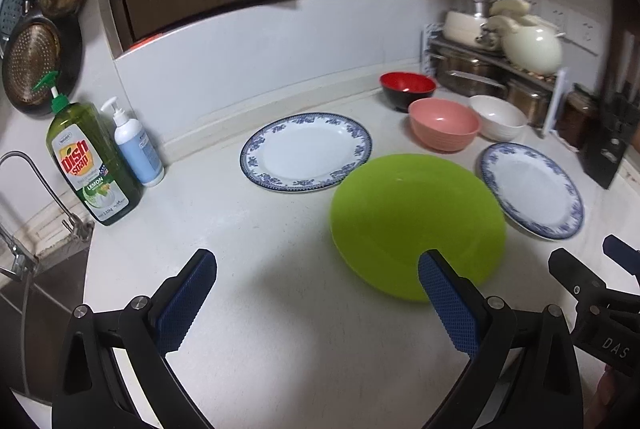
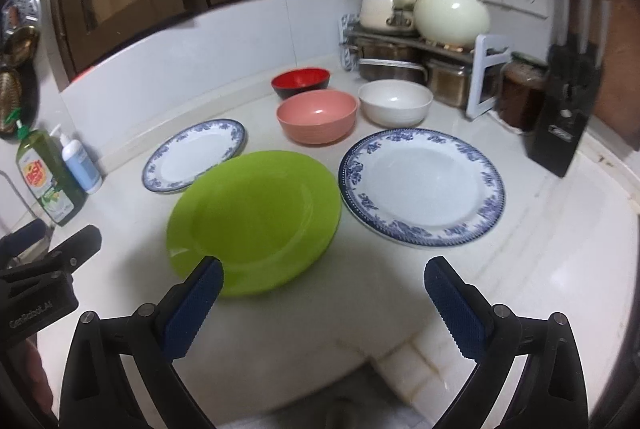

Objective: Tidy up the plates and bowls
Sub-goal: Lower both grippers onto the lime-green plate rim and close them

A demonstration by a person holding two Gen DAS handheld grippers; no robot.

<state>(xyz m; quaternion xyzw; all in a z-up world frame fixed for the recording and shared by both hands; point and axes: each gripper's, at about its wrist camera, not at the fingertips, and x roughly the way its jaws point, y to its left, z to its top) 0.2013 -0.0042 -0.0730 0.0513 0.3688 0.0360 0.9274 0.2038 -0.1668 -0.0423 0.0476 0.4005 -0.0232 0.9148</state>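
Note:
A green plate [image 1: 416,221] [image 2: 256,217] lies on the white counter [image 1: 280,309] near its front. Two blue-rimmed white plates flank it: one behind on the left [image 1: 306,151] [image 2: 195,155], one on the right [image 1: 532,189] [image 2: 422,187]. Behind them stand a pink bowl [image 1: 444,123] [image 2: 317,115], a white bowl [image 1: 498,117] [image 2: 395,101] and a red-and-black bowl [image 1: 407,89] [image 2: 301,82]. My left gripper [image 1: 318,299] is open, its right pad overlapping the green plate's near edge in view. My right gripper [image 2: 324,305] is open, its left pad by that plate's front rim.
A dish soap bottle [image 1: 92,165] [image 2: 48,181] and a pump bottle [image 1: 136,145] stand at the left by the sink tap [image 1: 36,189]. A rack with pots [image 1: 492,69] [image 2: 416,57] and a knife block [image 1: 612,133] [image 2: 564,125] fill the back right. The counter's front edge [image 2: 400,361] is close.

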